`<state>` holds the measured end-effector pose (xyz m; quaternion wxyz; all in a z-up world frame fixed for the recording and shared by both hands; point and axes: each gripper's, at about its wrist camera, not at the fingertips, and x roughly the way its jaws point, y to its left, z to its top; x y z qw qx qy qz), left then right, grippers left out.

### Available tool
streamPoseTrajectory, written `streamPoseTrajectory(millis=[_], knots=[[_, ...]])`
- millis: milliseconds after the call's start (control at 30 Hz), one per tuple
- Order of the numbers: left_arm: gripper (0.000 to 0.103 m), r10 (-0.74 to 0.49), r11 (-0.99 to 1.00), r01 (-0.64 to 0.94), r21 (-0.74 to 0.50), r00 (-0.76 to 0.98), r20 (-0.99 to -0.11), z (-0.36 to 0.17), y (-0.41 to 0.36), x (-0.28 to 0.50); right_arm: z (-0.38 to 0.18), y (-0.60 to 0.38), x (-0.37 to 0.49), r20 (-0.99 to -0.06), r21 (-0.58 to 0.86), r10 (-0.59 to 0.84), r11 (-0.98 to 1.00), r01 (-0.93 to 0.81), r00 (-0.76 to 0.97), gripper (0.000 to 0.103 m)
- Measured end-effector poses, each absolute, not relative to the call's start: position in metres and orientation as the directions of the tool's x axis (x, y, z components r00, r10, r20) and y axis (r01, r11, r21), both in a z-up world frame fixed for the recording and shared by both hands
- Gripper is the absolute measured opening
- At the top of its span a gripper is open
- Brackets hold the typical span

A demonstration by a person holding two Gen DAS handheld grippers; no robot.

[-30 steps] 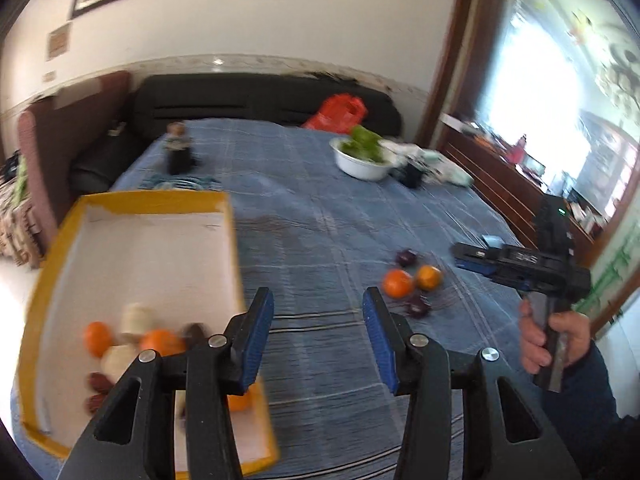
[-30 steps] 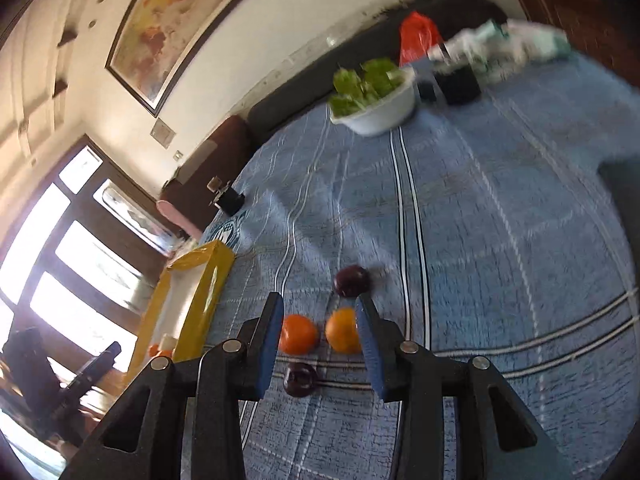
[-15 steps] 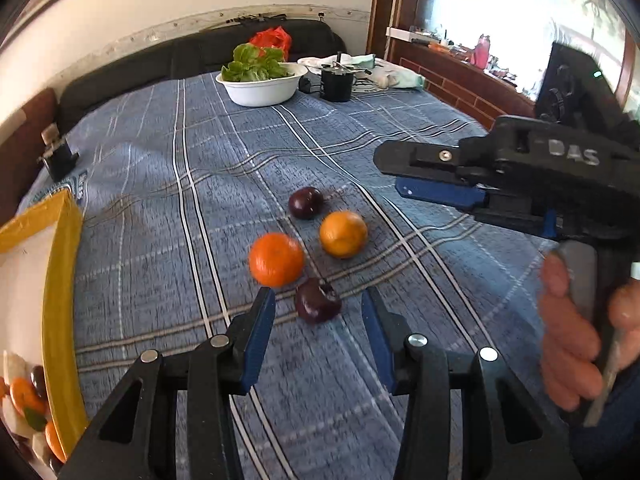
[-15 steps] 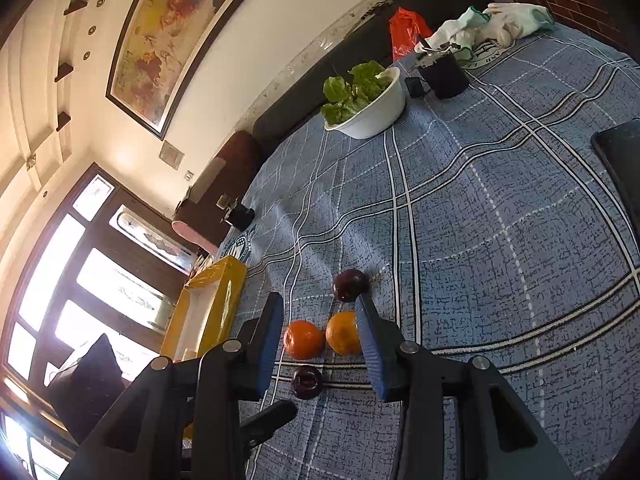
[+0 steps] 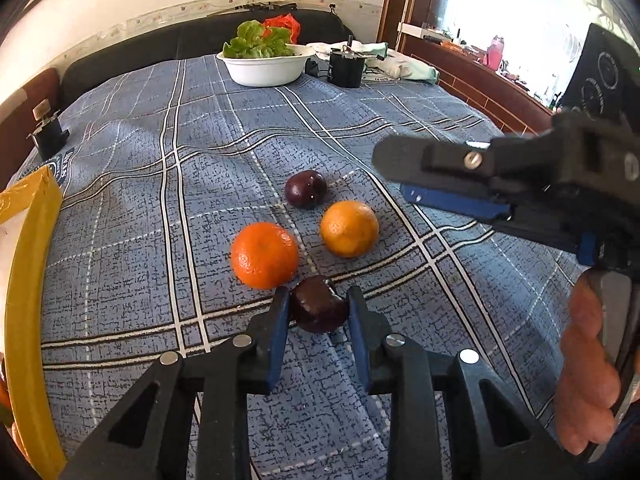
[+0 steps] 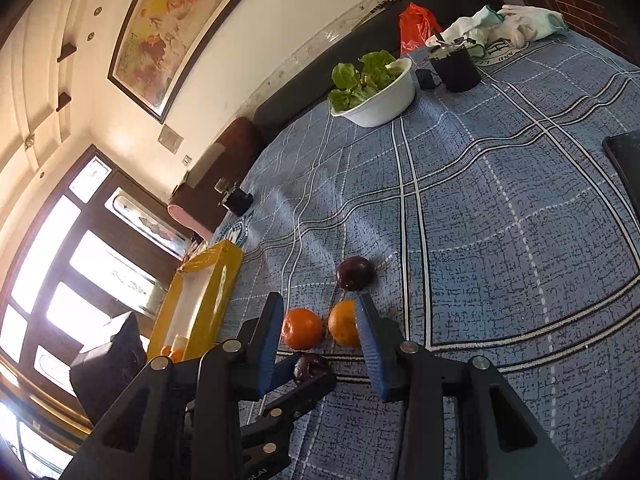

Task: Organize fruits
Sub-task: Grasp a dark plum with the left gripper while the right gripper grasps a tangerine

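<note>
My left gripper (image 5: 318, 312) has its blue pads around the dark purple round plum (image 5: 319, 305), just beside the bright orange mandarin (image 5: 265, 255); contact I cannot tell. My right gripper (image 6: 318, 342) is wide apart, holding nothing.

Bright window glare, fisheye-warped edges

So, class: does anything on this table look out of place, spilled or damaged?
Nothing spilled or damaged. Four fruits lie loose on the tablecloth outside the yellow tray: two oranges, two plums. The left gripper brackets the nearer plum.
</note>
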<state>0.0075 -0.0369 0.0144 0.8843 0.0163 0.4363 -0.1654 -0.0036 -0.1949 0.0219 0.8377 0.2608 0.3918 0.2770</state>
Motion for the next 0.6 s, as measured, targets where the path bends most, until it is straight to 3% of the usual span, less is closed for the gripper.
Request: streamPoseTrajectory(millis=[600], knots=[[0.027, -0.325, 0.945, 0.242, -0.219, 0.642, -0.695, 0.031, 0.027, -0.009, 0.006, -0.156, 0.003, -0.65, 0.418, 0.506, 0.861, -0.29, 0.567, 0.042]])
